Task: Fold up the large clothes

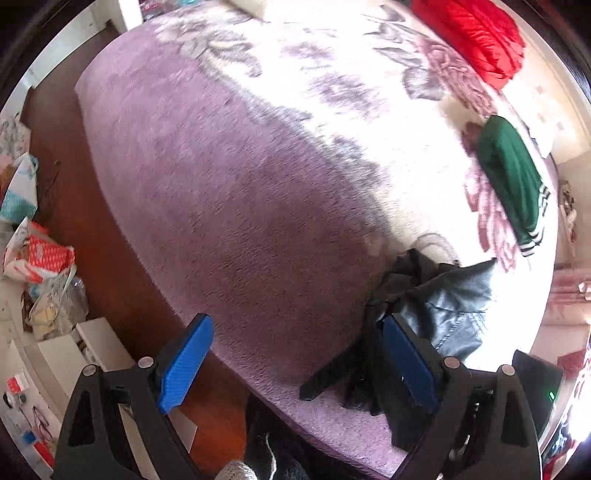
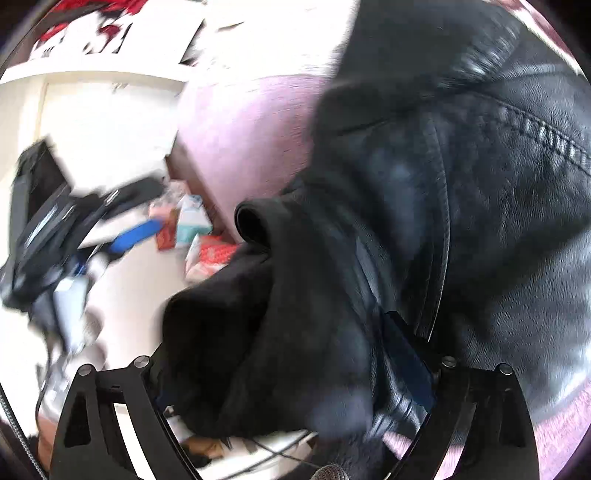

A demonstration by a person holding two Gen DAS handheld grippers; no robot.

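Observation:
A black leather jacket (image 1: 454, 306) lies crumpled at the near right edge of the bed, partly hanging over the side. My left gripper (image 1: 295, 325) hovers above the bed edge, open, with nothing between its blue pads (image 1: 184, 362); its right finger stands in front of the jacket. In the right wrist view the jacket (image 2: 498, 221) fills most of the picture. My right gripper (image 2: 280, 350) stands wide open with a fold of the jacket's black lining between the jaws; one dark blue pad (image 2: 406, 354) shows and the other is hidden by cloth. The left gripper (image 2: 122, 240) appears blurred at the left.
A purple floral blanket (image 1: 221, 184) covers the bed. A folded green garment (image 1: 513, 177) lies at the right edge and a red quilted item (image 1: 476, 33) at the far right. Bags and boxes (image 1: 40, 254) crowd the wooden floor (image 1: 110, 266) at the left.

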